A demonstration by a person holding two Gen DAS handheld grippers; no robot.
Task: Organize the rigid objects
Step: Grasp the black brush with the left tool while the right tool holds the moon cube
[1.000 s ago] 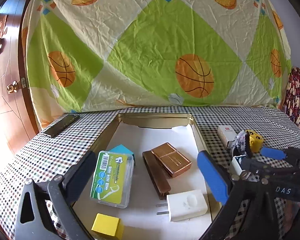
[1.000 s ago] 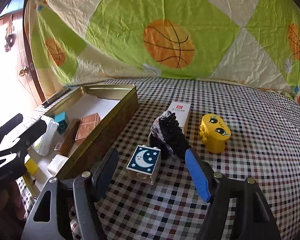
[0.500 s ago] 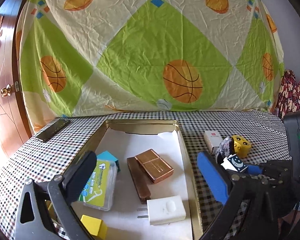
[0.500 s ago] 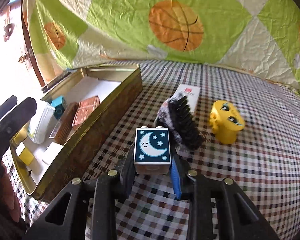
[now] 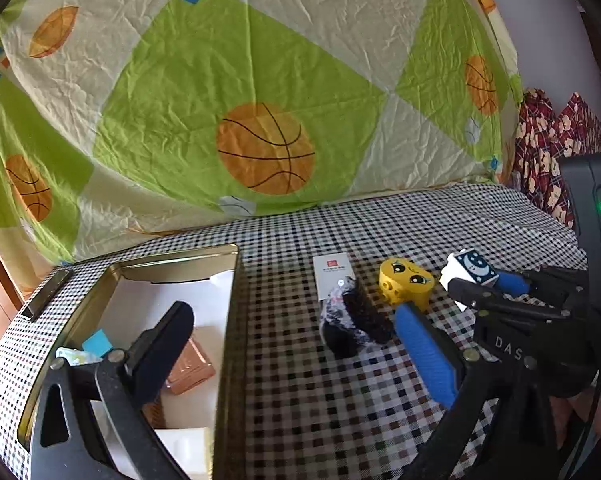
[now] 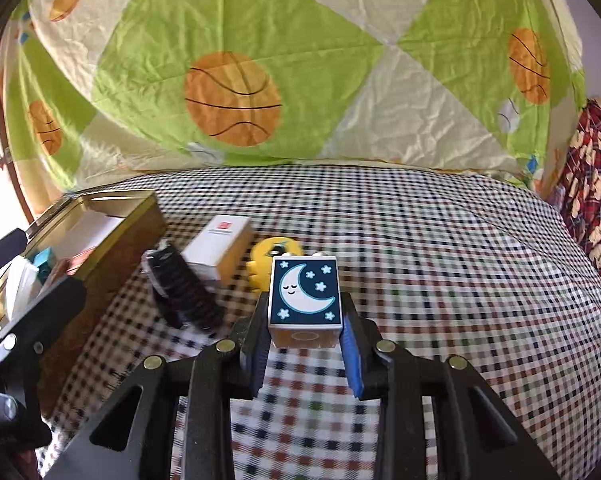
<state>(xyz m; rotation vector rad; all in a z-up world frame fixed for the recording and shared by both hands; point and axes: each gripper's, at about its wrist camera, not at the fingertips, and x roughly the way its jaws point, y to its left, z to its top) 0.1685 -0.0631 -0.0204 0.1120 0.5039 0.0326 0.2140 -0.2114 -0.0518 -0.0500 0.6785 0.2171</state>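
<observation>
With its jaws clamped on the moon-printed toy block (image 6: 305,300), the right gripper (image 6: 306,354) holds it clear of the checkered tablecloth (image 6: 440,260). Left gripper (image 5: 296,350) stands wide and empty. Judged step: transfer; next calls for carrying the block over the gold tin (image 5: 236,320) at the cloth's left edge.

Tin (image 5: 232,320) left on checked cloth (image 5: 300,400), brush (image 5: 356,328), box (image 5: 332,276), toy (image 5: 406,282) to its right.

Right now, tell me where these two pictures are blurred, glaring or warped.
Left wrist view: fisheye bends the gold metal tin; the near checked tablecloth smears. Right wrist view: window glare whitens the left edge; the moon-printed toy block stays sharp.
</observation>
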